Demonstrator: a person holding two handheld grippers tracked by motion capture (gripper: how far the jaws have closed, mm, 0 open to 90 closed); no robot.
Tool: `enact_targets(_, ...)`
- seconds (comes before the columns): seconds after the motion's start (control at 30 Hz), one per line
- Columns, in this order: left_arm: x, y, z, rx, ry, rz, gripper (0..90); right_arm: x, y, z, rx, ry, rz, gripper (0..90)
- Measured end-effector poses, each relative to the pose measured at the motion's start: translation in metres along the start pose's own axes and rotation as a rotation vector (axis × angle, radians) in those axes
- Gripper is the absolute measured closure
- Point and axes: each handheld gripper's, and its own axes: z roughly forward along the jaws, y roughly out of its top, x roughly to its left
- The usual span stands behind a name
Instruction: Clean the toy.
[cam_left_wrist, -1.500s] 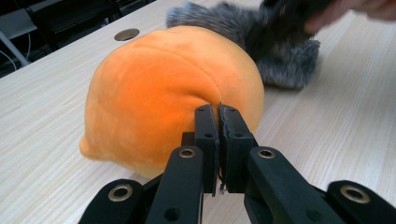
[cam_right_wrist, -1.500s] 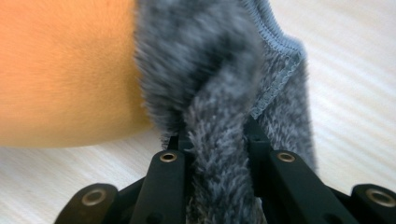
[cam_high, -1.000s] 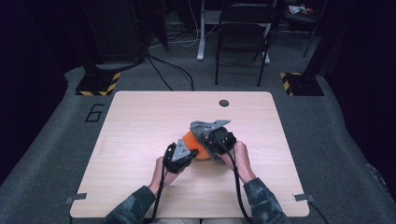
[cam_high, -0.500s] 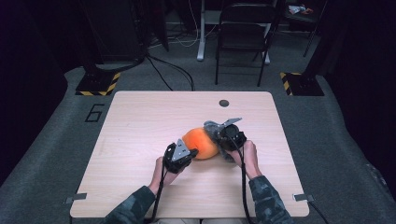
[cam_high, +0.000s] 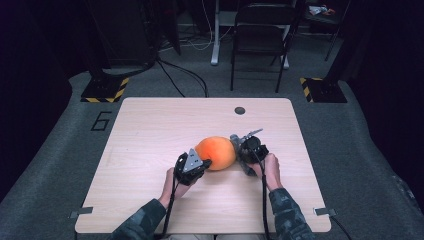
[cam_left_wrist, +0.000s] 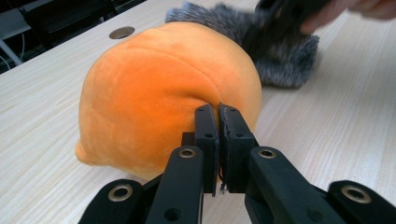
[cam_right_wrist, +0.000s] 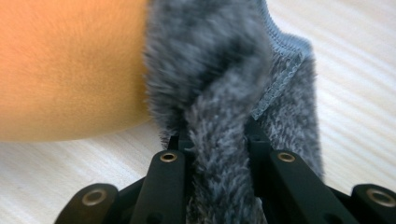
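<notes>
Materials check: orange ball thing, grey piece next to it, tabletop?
Orange ball: looks like a stuffed plush with a short velvety nap; sewn seams and soft dents show. Grey piece: long-pile fluffy fabric, likely fleece or faux fur, with a stitched hem edge. Tabletop: pale wood-grain surface, matte, probably laminate rather than solid wood.

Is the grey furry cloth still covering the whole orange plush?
No, the cloth lies bunched behind the plush, whose orange surface is bare.

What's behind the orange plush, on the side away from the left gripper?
A grey furry cover lies on the table against the orange plush, with the right gripper clamped on a fold of it. The plush hides where the two meet.
</notes>
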Motion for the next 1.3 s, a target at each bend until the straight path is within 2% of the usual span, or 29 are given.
enact_targets(0.03,0.000,0.000,0.000,-0.001,0.002,-0.004,86.7,0.000,0.000,0.000,0.000,0.000,0.000,75.3)
enact_targets(0.07,0.001,0.000,0.000,0.000,0.001,-0.003,86.7,-0.003,0.005,-0.014,-0.060,-0.003,-0.009,75.3)
enact_targets(0.1,0.001,0.000,0.000,0.000,0.002,-0.001,86.7,-0.003,0.005,-0.014,-0.060,-0.003,-0.009,75.3)
enact_targets(0.17,0.000,0.000,0.000,-0.002,0.001,-0.005,86.7,-0.003,0.010,-0.031,-0.109,0.010,-0.009,75.4)
enact_targets(0.2,0.000,0.000,0.000,-0.003,0.001,-0.006,86.6,0.003,0.016,-0.047,-0.153,0.031,-0.027,75.4)
enact_targets(0.23,0.000,0.000,0.000,-0.004,0.003,-0.006,86.6,0.003,0.016,-0.047,-0.153,0.031,-0.027,75.4)
enact_targets(0.3,0.001,0.000,0.000,-0.003,0.005,-0.004,86.5,0.012,0.021,-0.056,-0.165,0.064,-0.061,75.4)
enact_targets(0.33,0.001,0.000,0.000,-0.005,0.007,-0.006,86.4,0.018,0.023,-0.058,-0.150,0.087,-0.086,75.4)
enact_targets(0.4,0.001,0.000,-0.001,-0.003,0.007,-0.003,86.2,0.030,0.024,-0.051,-0.108,0.112,-0.141,75.4)
enact_targets(0.47,0.001,0.000,0.000,0.000,0.010,0.001,85.3,0.041,0.023,-0.038,-0.072,0.093,-0.173,75.5)
enact_targets(0.5,0.001,-0.001,-0.001,0.000,0.012,-0.005,84.7,0.044,0.021,-0.033,-0.069,0.075,-0.165,75.7)
enact_targets(0.53,0.002,-0.001,0.000,-0.007,0.011,-0.011,83.1,0.044,0.020,-0.029,-0.077,0.068,-0.179,75.7)
enact_targets(0.57,0.001,0.000,-0.001,-0.004,0.017,0.001,79.7,0.045,0.019,-0.027,-0.091,0.063,-0.158,75.6)
enact_targets(0.63,-0.003,0.003,-0.002,-0.004,0.037,0.034,69.0,0.041,0.019,-0.027,-0.102,0.057,-0.156,75.6)
enact_targets(0.7,-0.007,0.005,-0.001,0.005,0.050,0.056,61.4,0.038,0.018,-0.026,-0.121,0.062,-0.125,75.6)
enact_targets(0.8,-0.007,0.005,0.000,0.020,0.076,0.055,55.1,0.033,0.017,-0.024,-0.137,0.076,-0.111,75.6)
enact_targets(0.87,-0.004,0.004,-0.001,0.020,0.108,0.036,52.7,0.033,0.017,-0.024,-0.140,0.069,-0.107,75.5)
enact_targets(0.97,-0.001,0.000,0.002,0.046,0.121,0.016,50.8,0.031,0.017,-0.023,-0.146,0.074,-0.099,75.5)
enact_targets(1.03,-0.001,-0.004,0.007,0.063,0.118,0.014,52.2,0.031,0.017,-0.023,-0.140,0.081,-0.093,75.5)
enact_targets(1.1,-0.001,-0.006,0.009,0.050,0.116,-0.004,60.4,0.031,0.017,-0.023,-0.135,0.084,-0.099,75.5)
enact_targets(1.2,0.000,-0.006,0.007,0.034,0.104,-0.008,72.9,0.031,0.017,-0.024,-0.134,0.079,-0.098,75.4)
enact_targets(1.3,0.001,-0.005,0.005,0.012,0.093,-0.003,79.8,0.029,0.018,-0.029,-0.132,0.086,-0.090,75.3)
